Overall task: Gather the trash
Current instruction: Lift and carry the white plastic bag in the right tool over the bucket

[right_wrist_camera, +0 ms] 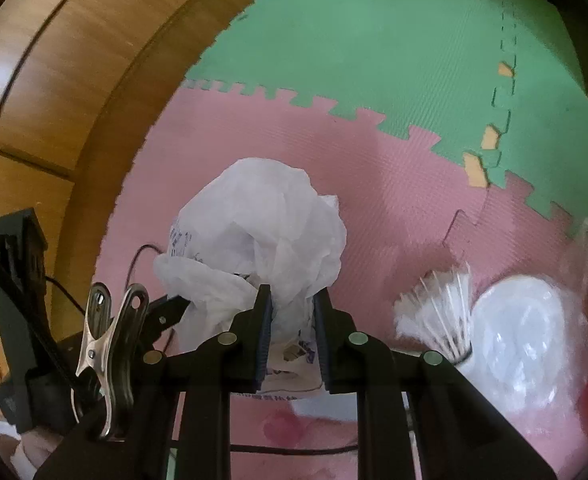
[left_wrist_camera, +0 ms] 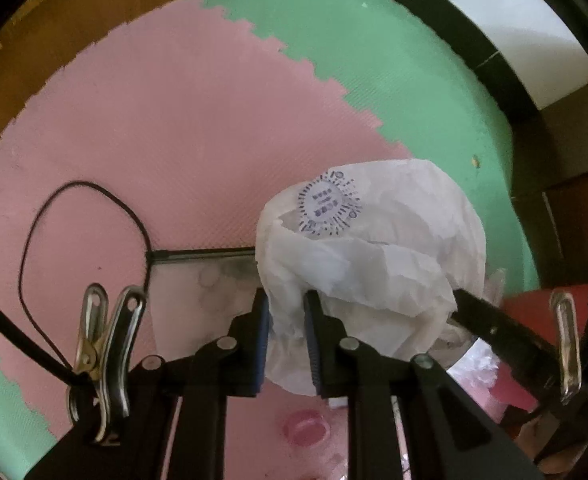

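both the left gripper (left_wrist_camera: 287,336) and right gripper (right_wrist_camera: 293,330) pinch the thin bag (left_wrist_camera: 374,248); opposing pulls could tear it.

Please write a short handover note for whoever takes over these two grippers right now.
Left gripper: jaws shut on one edge of the white plastic bag.
Right gripper: jaws shut on another edge of the same bag, so it hangs between both.
Loose on the foam mat: a shuttlecock and clear plastic packaging to the right; a small pink cap below the bag.
Done: bag gripped by both.
Left: gather the loose trash into the bag, probably after opening its mouth.
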`<state>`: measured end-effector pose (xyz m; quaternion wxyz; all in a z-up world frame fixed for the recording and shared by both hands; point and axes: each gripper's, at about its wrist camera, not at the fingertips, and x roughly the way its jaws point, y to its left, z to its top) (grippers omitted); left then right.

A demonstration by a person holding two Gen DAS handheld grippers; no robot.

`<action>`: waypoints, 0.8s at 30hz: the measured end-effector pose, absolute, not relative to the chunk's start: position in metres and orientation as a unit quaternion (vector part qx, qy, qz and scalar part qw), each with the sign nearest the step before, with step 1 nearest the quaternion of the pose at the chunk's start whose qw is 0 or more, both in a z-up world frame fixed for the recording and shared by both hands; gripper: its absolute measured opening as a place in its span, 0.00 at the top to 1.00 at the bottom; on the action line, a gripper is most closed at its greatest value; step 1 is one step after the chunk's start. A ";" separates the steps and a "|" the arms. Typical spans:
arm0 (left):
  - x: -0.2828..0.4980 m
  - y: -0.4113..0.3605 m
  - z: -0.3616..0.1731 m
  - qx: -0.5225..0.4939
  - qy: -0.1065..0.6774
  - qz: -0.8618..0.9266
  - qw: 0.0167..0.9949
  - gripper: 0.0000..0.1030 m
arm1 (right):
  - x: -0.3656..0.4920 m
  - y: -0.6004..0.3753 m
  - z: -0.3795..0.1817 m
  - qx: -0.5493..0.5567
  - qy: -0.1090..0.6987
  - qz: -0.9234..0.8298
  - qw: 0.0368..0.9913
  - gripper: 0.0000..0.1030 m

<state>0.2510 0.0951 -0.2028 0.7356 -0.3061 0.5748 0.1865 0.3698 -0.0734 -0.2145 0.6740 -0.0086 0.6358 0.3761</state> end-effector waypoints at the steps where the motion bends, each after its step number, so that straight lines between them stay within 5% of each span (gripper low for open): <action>1: 0.250 0.097 -0.197 -0.304 0.574 0.184 0.738 0.83 | 0.368 -0.075 -0.209 -0.006 0.635 0.377 0.674 0.80; 24: 0.264 -0.029 -0.026 -0.199 0.557 0.068 0.803 0.85 | 0.328 -0.225 -0.056 0.080 0.585 0.343 0.731 0.80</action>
